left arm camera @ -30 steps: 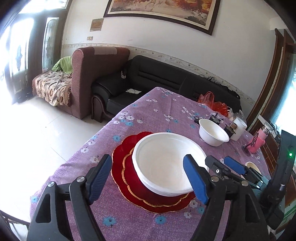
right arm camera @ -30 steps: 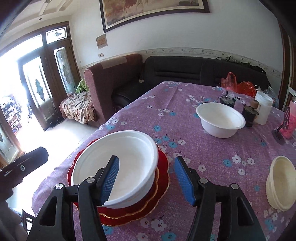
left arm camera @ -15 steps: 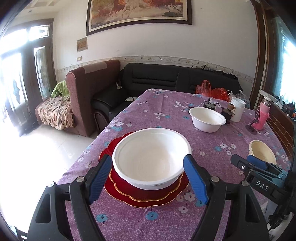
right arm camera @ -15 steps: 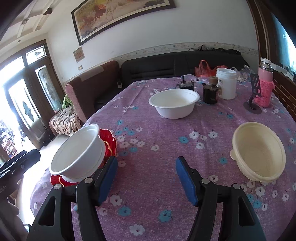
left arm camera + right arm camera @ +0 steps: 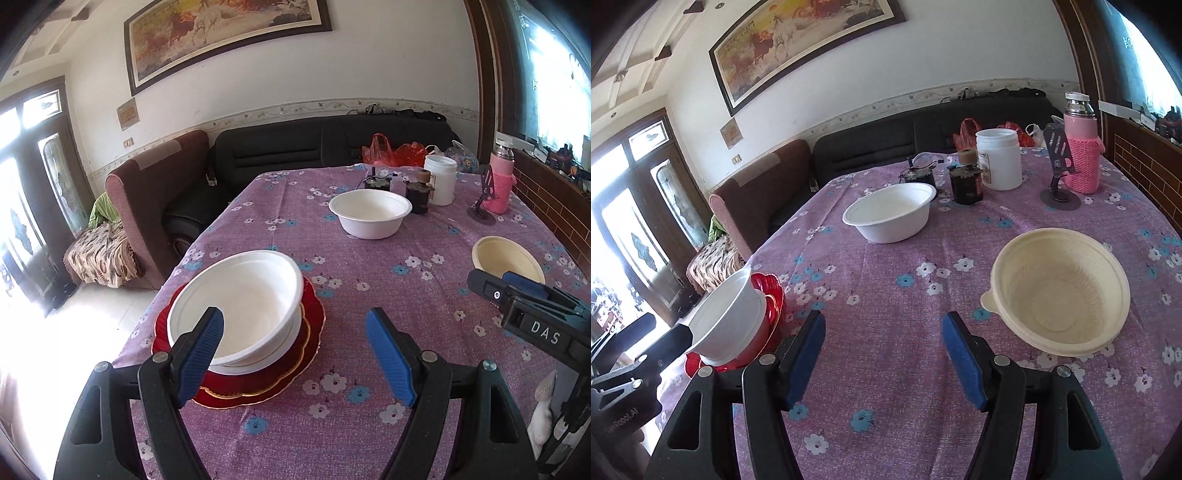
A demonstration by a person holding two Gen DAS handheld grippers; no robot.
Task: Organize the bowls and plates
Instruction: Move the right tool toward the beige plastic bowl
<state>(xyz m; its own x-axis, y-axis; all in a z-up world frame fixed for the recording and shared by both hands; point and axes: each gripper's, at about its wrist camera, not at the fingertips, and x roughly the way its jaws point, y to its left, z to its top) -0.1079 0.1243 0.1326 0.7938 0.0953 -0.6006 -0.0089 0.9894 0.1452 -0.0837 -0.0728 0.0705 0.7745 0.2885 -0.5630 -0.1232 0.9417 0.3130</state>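
**Purple cloth, three bowls in play, both grippers free**

Purple table point(image 5: 369, 280) fills both views, and on its left edge sits the stack: red plates point(image 5: 310, 347) with a big white bowl point(image 5: 240, 302) resting on top. Further back, well apart, a second white bowl point(image 5: 370, 214) stands alone; over on the right side, the cream bowl point(image 5: 1060, 291) waits near the edge. Left gripper point(image 5: 295, 358) hangs just in front of the stack, fingers spread wide, gripping nothing, its left pad overlapping the big bowl's rim in view. Right gripper point(image 5: 882, 354) hovers over bare cloth, fingers apart and empty too, cream bowl just beside its right finger. Judging by this, one bowl looks stacked and the loose ones are next. The likely call: swing right, straddle the cream bowl's rim, then close and lift
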